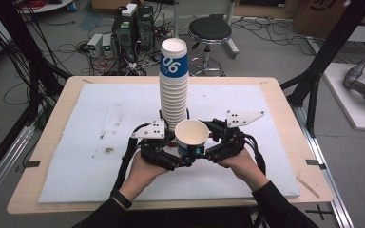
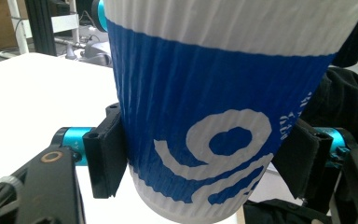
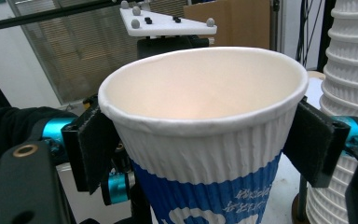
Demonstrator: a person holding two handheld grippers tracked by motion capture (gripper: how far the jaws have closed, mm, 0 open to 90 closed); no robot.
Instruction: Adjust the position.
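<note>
A white and blue ribbed paper cup (image 1: 191,135) is held upright over the white mat, just in front of a tall stack of the same cups (image 1: 173,90). My left gripper (image 1: 188,154) is shut on the cup's lower part. In the left gripper view its pads (image 2: 105,154) press the blue band of the cup (image 2: 205,93) from both sides. My right gripper (image 1: 203,137) comes in from the right at rim height. In the right gripper view its jaws (image 3: 205,140) flank the cup (image 3: 200,93) just under the rim, slack against the wall, with the stack (image 3: 349,70) to the right.
The white mat (image 1: 100,123) covers most of the wooden table (image 1: 43,190). Beyond the far edge are a black stool (image 1: 210,29), computer cases (image 1: 128,28) and floor cables. Black frame posts stand at both sides of the table.
</note>
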